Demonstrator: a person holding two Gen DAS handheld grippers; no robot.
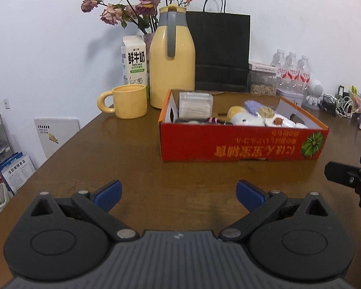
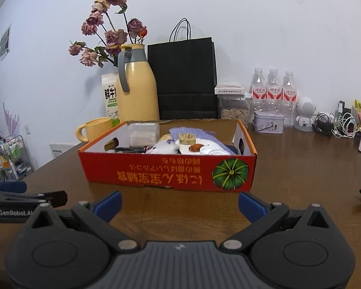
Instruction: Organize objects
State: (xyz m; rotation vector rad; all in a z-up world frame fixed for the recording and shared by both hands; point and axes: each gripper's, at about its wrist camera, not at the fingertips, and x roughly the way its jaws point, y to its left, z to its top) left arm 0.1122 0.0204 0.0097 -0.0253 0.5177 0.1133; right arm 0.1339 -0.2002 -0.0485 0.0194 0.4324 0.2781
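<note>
My left gripper (image 1: pixel 179 195) hovers wide and empty, the red cardboard box (image 1: pixel 240 145) ahead and slightly right, its long side across me. My right gripper (image 2: pixel 179 206), equally wide and empty, sits nearer, squarely facing it.

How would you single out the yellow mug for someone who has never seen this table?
Find the red cardboard box on the wooden table. Beyond its left corner stands a tall yellow thermos jug; the yellow mug sits left of that, short, open-topped, with a ring handle.
</note>
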